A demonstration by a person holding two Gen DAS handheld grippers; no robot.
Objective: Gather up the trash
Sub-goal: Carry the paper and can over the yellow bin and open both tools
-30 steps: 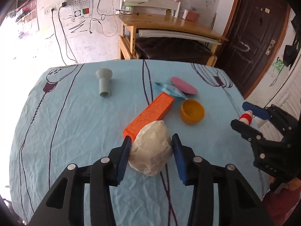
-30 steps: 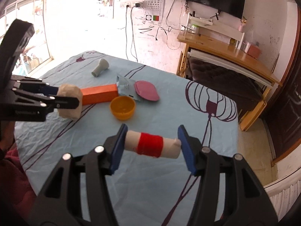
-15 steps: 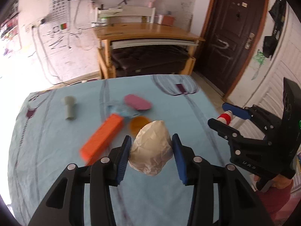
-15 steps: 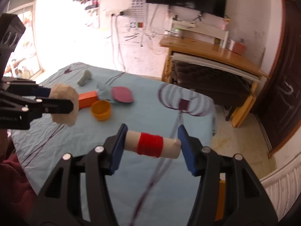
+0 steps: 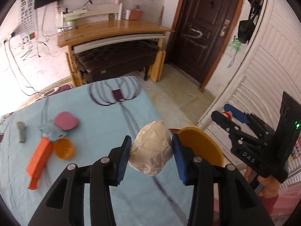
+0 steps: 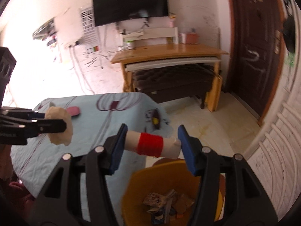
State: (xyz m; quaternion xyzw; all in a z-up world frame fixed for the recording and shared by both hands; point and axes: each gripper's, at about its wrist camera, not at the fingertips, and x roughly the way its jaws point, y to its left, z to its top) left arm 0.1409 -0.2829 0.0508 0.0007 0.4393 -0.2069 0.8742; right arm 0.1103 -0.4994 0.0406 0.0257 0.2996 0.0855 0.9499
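Table (image 5: 97, 124) with wrinkled light-blue cloth, dark purple line print, fills lower left and centre of left wrist frame; right edge runs diagonally from top centre toward lower right. On it, all in the left third of the frame:
- grey funnel-shaped piece (image 5: 20, 131) lying on its side, far left
- pink flat oval (image 5: 65, 121), above centre-left
- crumpled light-blue wrapper (image 5: 49, 132), touching the oval's lower left
- orange long box (image 5: 38, 159) lying diagonally, upper end under the wrapper
- orange small bowl (image 5: 64, 148) upright, just beside the box's upper end

Floor (image 6: 216, 116): pale tile, right of the table. Yellow bin (image 6: 131, 188) with scraps stands on it at bottom centre of right wrist frame.
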